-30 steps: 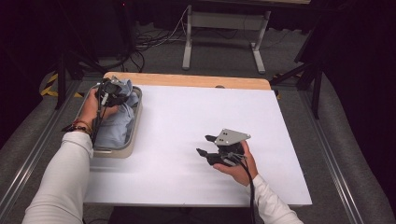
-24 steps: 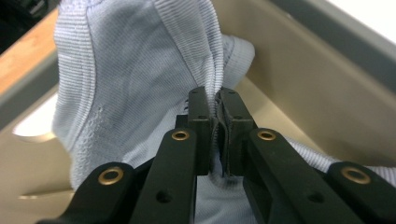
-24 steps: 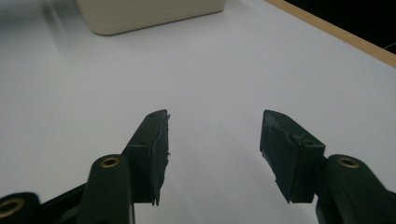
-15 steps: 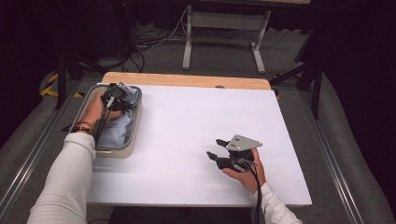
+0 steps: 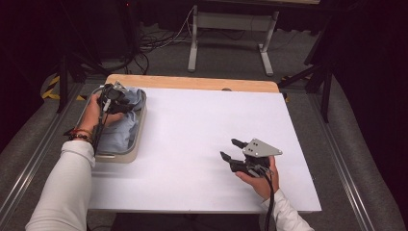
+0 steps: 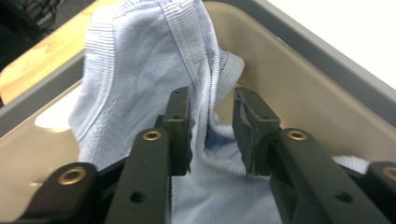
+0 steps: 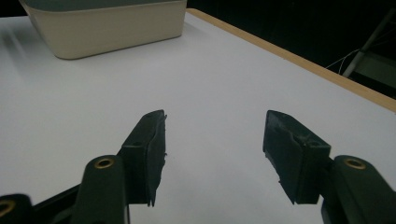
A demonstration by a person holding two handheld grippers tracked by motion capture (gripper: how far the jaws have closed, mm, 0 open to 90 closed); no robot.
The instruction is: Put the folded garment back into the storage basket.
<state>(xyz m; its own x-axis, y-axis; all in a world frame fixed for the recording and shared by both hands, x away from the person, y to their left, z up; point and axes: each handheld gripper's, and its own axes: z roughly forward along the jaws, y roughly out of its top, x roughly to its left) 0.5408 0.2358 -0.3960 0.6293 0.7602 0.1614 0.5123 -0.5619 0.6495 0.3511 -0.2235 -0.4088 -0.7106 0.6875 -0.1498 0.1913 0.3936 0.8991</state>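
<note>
A light blue cloth [image 5: 120, 132] lies bunched in a beige bin [image 5: 137, 144] at the table's left side. My left gripper [image 5: 122, 105] is down in the bin over the cloth. In the left gripper view its jaws have just been opening, and my left gripper [image 6: 212, 128] now stands open. A raised fold of the cloth [image 6: 140, 60] runs between the pads, against the bin wall [image 6: 299, 79]. My right gripper [image 5: 228, 148] hovers low over the white tabletop near the front right. In its own view my right gripper [image 7: 212, 149] is open with nothing between its jaws.
The white table surface [image 5: 202, 120] stretches between the bin and the right hand. A wooden strip [image 5: 192, 83] runs along its far edge. The bin [image 7: 116, 28] shows ahead of the right gripper. A metal stand [image 5: 231, 29] and cables lie on the floor beyond.
The left gripper's jaws have parted over the cloth in the bin. The right hand has drifted a little toward the right and the near edge of the table.
</note>
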